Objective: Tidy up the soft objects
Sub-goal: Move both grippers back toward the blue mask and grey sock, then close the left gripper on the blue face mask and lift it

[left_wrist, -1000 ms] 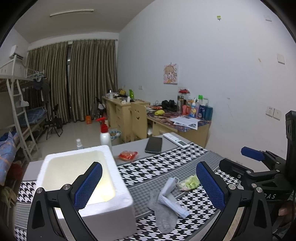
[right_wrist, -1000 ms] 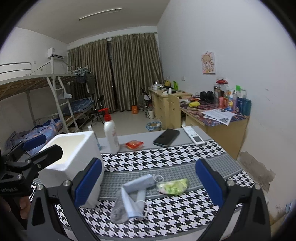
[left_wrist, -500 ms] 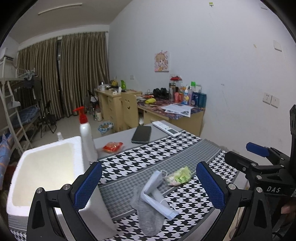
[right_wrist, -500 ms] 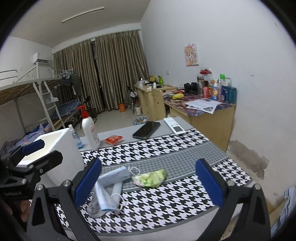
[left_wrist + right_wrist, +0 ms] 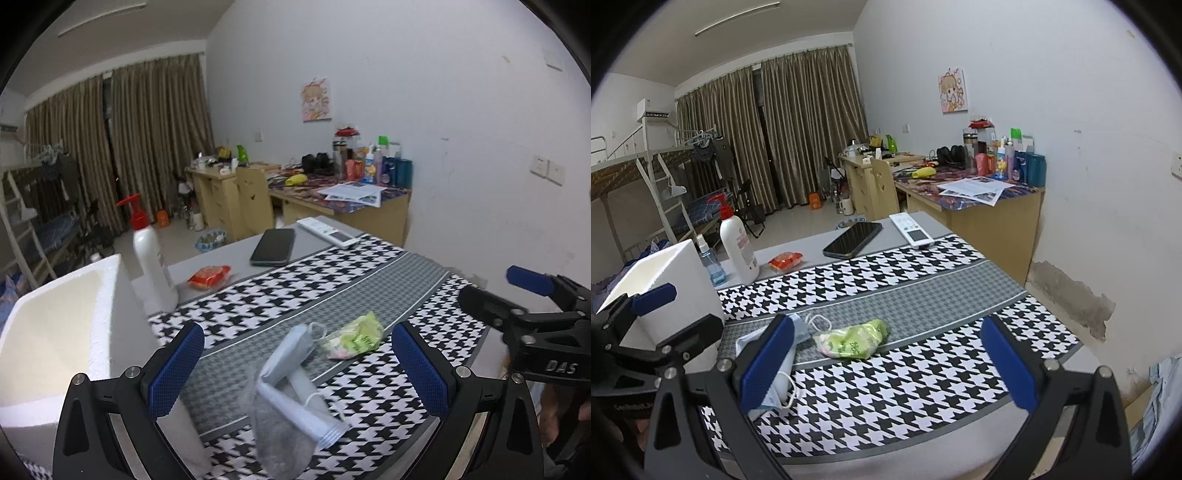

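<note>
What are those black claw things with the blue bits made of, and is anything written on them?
Both the left gripper and right gripper are black, angular frames joined with silver bolts. Each finger carries a textured blue pad. White "DAS" lettering marks the right one's side; no cables show.

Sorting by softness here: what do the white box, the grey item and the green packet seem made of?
White box: likely foam, matte with a grainy rim. Grey item: looks like knit fabric, limp and fuzzy, perhaps a sock. Green packet: apparently thin plastic film, crinkled and slightly glossy; contents unclear.
</note>
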`<state>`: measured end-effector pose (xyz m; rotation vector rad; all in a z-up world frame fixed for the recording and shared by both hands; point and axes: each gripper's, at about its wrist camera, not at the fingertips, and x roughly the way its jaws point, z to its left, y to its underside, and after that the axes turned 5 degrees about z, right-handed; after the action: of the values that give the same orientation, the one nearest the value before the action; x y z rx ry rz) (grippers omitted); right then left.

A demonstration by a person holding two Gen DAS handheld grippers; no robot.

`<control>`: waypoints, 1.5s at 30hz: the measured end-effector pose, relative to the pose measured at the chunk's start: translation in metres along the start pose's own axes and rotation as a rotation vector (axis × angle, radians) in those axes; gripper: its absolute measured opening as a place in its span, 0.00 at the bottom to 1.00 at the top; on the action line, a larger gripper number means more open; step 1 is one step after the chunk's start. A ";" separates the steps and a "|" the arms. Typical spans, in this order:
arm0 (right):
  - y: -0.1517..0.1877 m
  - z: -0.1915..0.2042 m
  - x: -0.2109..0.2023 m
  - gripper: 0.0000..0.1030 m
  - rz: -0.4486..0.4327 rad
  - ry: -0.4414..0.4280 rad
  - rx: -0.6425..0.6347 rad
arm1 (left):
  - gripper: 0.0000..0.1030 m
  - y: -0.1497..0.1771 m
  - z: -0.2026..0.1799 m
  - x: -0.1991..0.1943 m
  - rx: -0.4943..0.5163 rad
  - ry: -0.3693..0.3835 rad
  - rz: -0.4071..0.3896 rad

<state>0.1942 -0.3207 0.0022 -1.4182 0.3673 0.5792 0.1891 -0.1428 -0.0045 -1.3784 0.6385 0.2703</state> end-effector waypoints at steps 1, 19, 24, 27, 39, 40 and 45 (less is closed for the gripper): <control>0.001 -0.002 0.001 0.99 0.003 0.000 0.005 | 0.99 -0.001 -0.003 0.000 0.010 0.015 0.001; 0.005 -0.010 0.024 0.99 0.058 -0.014 0.023 | 0.99 0.017 0.014 0.040 -0.036 0.021 0.091; 0.006 -0.002 0.038 0.99 0.086 -0.030 0.013 | 0.99 0.021 0.035 0.048 -0.057 -0.028 0.106; 0.006 0.004 0.045 0.99 0.099 -0.039 -0.004 | 0.98 0.023 0.041 0.053 -0.070 -0.035 0.125; 0.010 0.010 0.070 0.99 0.155 -0.061 -0.026 | 0.68 0.034 0.039 0.074 -0.073 -0.008 0.218; 0.011 0.010 0.072 0.99 0.161 -0.059 -0.027 | 0.63 0.035 0.039 0.076 -0.074 -0.008 0.229; 0.012 0.011 0.083 0.99 0.184 -0.064 -0.027 | 0.44 0.041 0.037 0.085 -0.066 -0.001 0.273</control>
<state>0.2527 -0.2962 -0.0532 -1.3973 0.4432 0.7802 0.2452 -0.1152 -0.0846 -1.3532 0.8240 0.5143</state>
